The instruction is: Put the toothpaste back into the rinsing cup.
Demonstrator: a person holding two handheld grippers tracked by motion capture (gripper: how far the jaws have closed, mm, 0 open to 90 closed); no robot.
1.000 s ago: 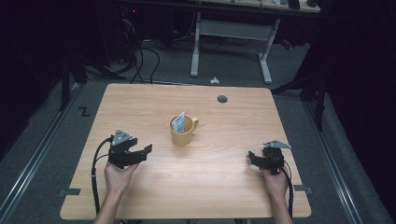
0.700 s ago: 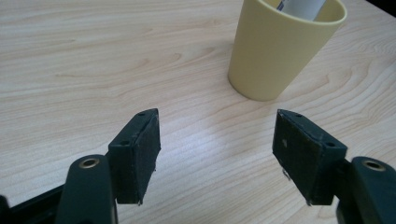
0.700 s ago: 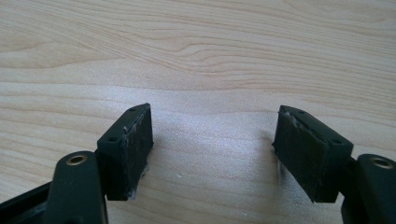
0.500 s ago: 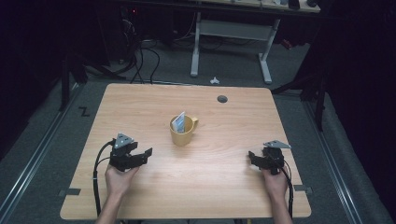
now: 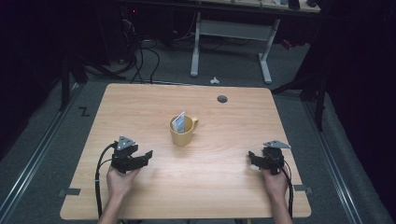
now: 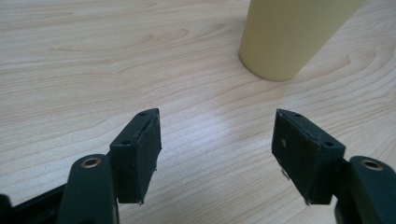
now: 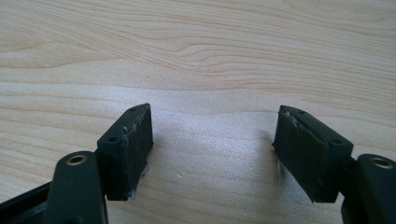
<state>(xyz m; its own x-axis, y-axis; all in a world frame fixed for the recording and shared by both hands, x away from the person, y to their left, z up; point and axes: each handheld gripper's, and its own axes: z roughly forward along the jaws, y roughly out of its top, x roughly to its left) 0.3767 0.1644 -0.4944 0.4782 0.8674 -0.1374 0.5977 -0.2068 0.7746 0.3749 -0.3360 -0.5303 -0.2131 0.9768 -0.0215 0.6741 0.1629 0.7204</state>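
A yellow mug (image 5: 183, 132) stands upright at the middle of the wooden table (image 5: 140, 107), its handle to the right. A pale flat packet (image 5: 179, 122) sticks up out of it. My left gripper (image 5: 148, 156) rests near the table's front left, pointing right toward the mug and about a hand's length short of it. Its jaws are open with nothing between them. In the left gripper view my left gripper (image 6: 217, 140) faces bare wood, with the mug's lower wall (image 6: 289, 37) ahead at the upper right. My right gripper (image 5: 251, 157) sits at the front right, pointing left. In the right gripper view my right gripper (image 7: 215, 140) is open over bare wood.
A round dark cable hole (image 5: 222, 99) lies in the table's far right part. Cables trail from both grippers toward the near edge. Behind the table stand a white desk frame (image 5: 231, 32) and loose floor cables (image 5: 140, 56).
My left gripper has slid a little toward the near edge. The right gripper and the mug have stayed where they were.
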